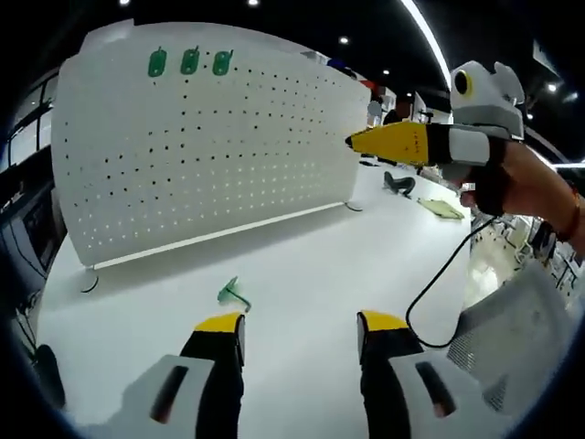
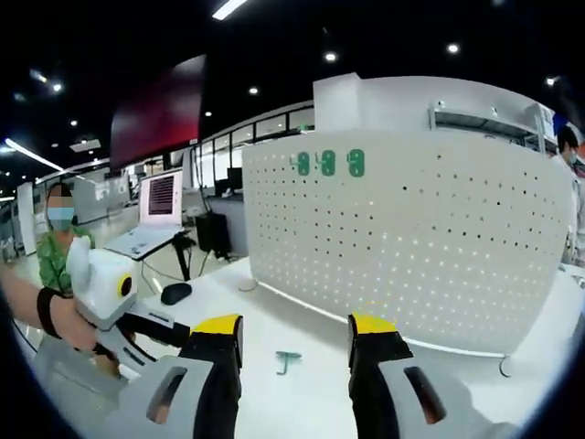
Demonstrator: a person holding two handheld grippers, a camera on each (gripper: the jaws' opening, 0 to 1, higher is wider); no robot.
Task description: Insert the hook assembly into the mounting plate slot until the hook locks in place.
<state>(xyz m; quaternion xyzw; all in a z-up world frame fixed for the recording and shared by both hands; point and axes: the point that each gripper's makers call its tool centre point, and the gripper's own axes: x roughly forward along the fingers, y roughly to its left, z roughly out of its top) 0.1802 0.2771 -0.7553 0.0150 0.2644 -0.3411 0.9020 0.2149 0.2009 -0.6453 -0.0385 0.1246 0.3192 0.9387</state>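
Your left gripper has its yellow-tipped jaws spread wide apart with nothing between them; your right gripper is likewise wide open and holds nothing. In the left gripper view your right gripper comes in from the upper right, held in your hand, its yellow tips pointing at the pegboard's right edge; from that side you cannot tell how far those jaws are parted.

The white pegboard stands upright on the table ahead of both grippers, and it carries three green hooks in a row near its top left corner. A fourth, loose green hook lies flat on the table just ahead of your left gripper's left jaw, well short of the pegboard. In the right gripper view that loose hook sits between the two jaws, just beyond their tips, apart from both.

The table is white and glossy. A black cable loops down from your right gripper, beside a white perforated panel right of your left gripper. Left of your right gripper sit a black mouse and an open laptop. The room behind is dark-ceilinged with spot lights.

The small items beyond the pegboard's right end are too small to make out.
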